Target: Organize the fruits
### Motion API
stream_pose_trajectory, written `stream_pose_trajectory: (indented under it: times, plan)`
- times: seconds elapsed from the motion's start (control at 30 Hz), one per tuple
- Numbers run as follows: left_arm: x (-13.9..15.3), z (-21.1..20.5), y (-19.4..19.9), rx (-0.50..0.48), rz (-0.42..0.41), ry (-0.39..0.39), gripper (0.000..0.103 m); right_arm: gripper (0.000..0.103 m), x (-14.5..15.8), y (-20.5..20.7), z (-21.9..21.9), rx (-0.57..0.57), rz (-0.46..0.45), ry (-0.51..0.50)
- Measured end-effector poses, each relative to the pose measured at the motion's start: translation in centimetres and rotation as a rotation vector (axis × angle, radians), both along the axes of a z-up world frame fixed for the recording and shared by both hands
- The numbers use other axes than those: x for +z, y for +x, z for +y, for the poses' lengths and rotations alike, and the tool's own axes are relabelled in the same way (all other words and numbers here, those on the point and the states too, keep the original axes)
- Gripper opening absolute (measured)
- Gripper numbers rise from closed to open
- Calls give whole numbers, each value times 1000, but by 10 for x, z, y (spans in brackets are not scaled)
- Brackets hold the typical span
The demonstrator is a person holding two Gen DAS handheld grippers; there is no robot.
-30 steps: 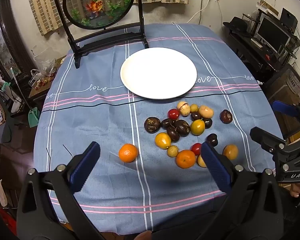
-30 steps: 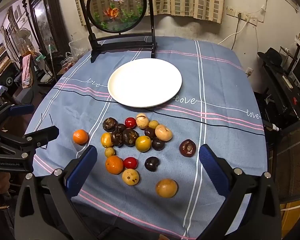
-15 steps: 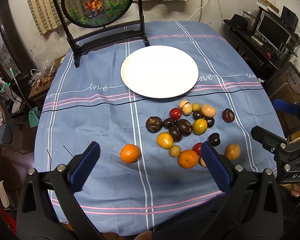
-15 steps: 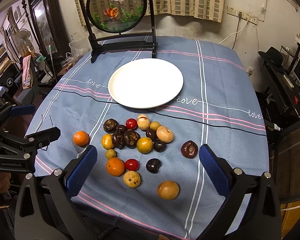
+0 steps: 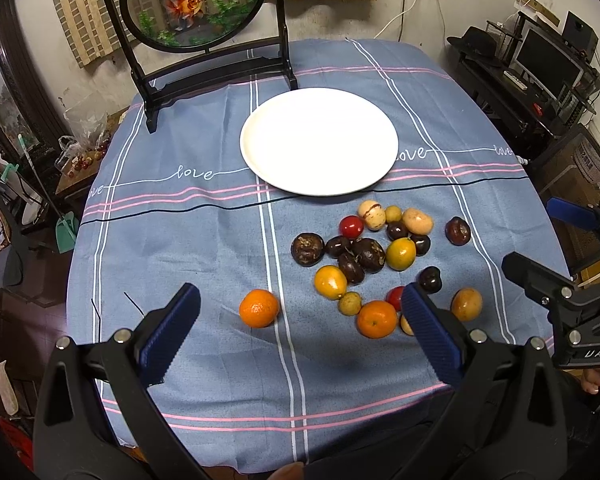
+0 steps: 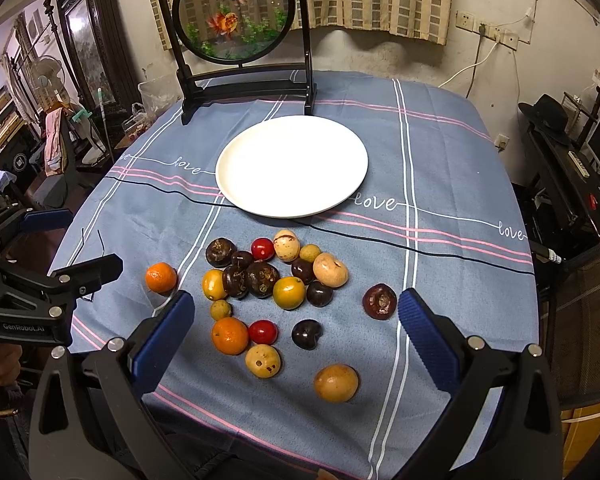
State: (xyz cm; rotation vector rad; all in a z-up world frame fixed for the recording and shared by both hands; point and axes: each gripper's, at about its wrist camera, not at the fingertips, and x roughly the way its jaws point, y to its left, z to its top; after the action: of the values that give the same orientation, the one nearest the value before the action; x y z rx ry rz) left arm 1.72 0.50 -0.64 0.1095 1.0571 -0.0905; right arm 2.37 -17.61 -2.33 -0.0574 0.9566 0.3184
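Several small fruits lie in a loose cluster point(image 5: 370, 254) point(image 6: 276, 276) on the blue tablecloth, in front of an empty white plate point(image 5: 319, 145) point(image 6: 292, 165). An orange mandarin point(image 5: 259, 308) point(image 6: 161, 277) lies apart at the cluster's left. A tan round fruit point(image 6: 335, 377) point(image 5: 466, 304) lies nearest the right gripper. My left gripper point(image 5: 300, 332) is open and empty above the near table edge, with the mandarin between its fingers' lines. My right gripper point(image 6: 292, 336) is open and empty, hovering over the near part of the cluster.
A black-framed round goldfish screen point(image 5: 196, 4) point(image 6: 236, 16) stands at the table's far edge behind the plate. Furniture and clutter stand around the table. The tablecloth point(image 5: 180, 240) has white and pink stripes.
Both grippers have drifted slightly forward and lower toward the fruits; the fruits and plate have not moved. Both stay open.
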Motion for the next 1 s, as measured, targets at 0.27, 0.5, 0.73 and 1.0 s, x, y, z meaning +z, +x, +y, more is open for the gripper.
stream_pose_trajectory:
  times: [0.27, 0.5, 0.73, 1.0]
  plan:
    - [-1, 0, 2, 0, 8, -2, 101, 102, -1, 2, 1, -1, 2, -1]
    - [-2, 1, 2, 0, 10, -3, 101, 102, -1, 2, 1, 0, 2, -1]
    - [-3, 0, 3, 0, 13, -3, 101, 102, -1, 2, 1, 0, 2, -1]
    - [-4, 0, 4, 0, 16, -5, 101, 102, -1, 2, 1, 0, 3, -1]
